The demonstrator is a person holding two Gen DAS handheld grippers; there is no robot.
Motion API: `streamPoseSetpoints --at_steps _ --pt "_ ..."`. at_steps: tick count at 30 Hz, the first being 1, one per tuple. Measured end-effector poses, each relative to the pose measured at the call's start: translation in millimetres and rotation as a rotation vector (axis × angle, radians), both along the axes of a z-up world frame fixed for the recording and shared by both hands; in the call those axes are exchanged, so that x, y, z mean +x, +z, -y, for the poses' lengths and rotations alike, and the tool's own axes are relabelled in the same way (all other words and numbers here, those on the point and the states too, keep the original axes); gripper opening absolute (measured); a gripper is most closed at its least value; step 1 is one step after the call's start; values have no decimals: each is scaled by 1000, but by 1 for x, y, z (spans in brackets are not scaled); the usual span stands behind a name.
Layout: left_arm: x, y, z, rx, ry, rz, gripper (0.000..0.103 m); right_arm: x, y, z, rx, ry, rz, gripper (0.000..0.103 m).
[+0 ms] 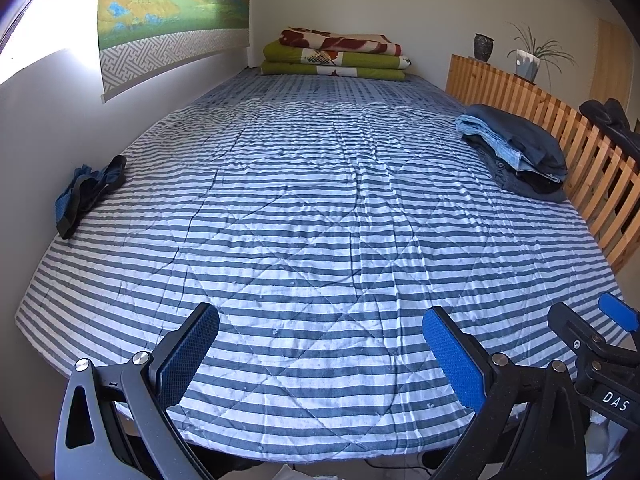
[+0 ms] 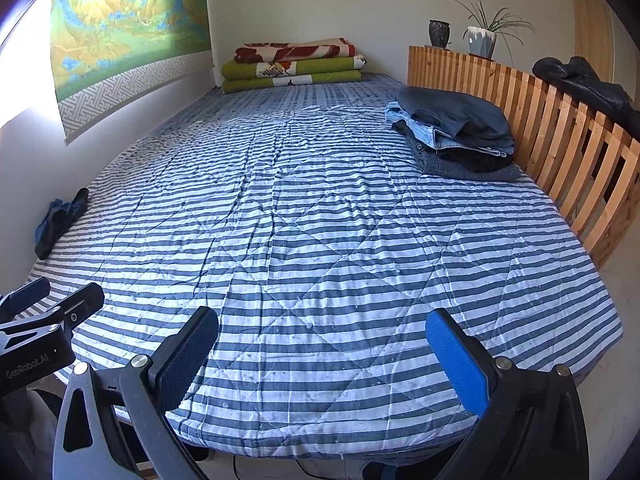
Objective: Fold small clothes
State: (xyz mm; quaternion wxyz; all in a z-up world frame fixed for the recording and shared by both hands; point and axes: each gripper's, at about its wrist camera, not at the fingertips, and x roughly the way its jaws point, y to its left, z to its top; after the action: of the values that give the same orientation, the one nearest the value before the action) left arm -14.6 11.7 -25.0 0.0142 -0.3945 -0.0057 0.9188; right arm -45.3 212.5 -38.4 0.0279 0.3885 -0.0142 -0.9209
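A small crumpled dark-blue garment (image 1: pixel 86 192) (image 2: pixel 60 220) lies at the left edge of the striped bed (image 1: pixel 312 216) (image 2: pixel 320 240), close to the wall. A stack of folded dark and denim clothes (image 1: pixel 516 152) (image 2: pixel 456 136) rests at the right side by the wooden rail. My left gripper (image 1: pixel 320 344) hovers open over the near edge of the bed with nothing between its fingers. My right gripper (image 2: pixel 322 344) is open too and holds nothing; it also shows at the right edge of the left wrist view (image 1: pixel 592 324).
Folded green and red blankets (image 1: pixel 336 56) (image 2: pixel 296 64) are piled at the far end. A slatted wooden rail (image 1: pixel 560 128) (image 2: pixel 560 128) runs along the right, with a dark garment (image 2: pixel 588 84) draped on it, a vase (image 2: pixel 439 33) and a potted plant (image 2: pixel 484 36). A wall hanging (image 1: pixel 172 8) is on the left.
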Motion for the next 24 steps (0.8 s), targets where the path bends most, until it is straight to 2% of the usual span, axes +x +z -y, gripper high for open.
streamPoseSetpoints --at_steps 24 --pt "-19 0 4 0 5 -17 103 -8 -1 11 6 9 15 102"
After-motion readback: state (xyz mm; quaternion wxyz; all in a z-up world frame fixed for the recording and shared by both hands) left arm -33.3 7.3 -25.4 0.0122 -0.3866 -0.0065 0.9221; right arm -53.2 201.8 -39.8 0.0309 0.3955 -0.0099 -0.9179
